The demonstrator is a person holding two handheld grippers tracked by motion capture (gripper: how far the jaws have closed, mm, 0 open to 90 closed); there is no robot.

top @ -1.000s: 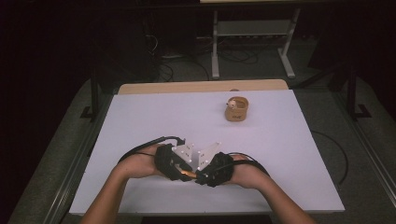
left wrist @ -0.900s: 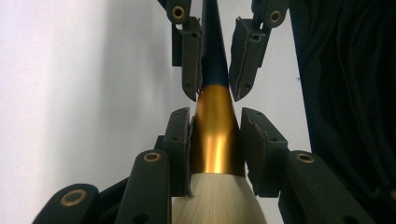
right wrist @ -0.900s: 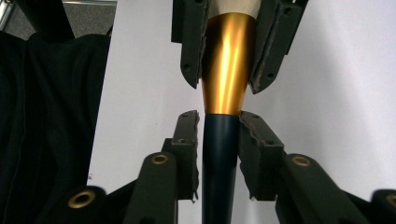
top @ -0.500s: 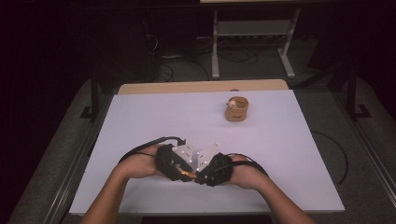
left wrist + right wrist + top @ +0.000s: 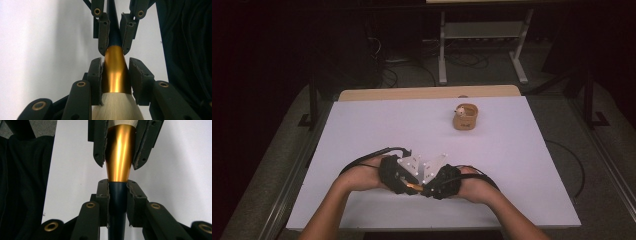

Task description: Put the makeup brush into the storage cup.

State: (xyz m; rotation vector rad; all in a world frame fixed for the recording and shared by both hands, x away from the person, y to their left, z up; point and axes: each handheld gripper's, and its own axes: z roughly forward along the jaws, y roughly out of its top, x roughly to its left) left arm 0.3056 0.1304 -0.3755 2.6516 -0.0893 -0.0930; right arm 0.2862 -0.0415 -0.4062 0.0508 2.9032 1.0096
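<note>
Gold-ferruled brush (image 5: 115, 72) being gripped near desk's (image 5: 362, 130) front edge | left gripper (image 5: 115, 75) clamping ferrule | right gripper (image 5: 117, 197) clamping dark handle for a handover

The high view looks forward and down from above the person's side, taking in the whole desk (image 5: 362, 130). Each hand-held gripper view sits very close, looking along its own jaws toward the other's — both share the brush (image 5: 115, 72) between them.
</note>
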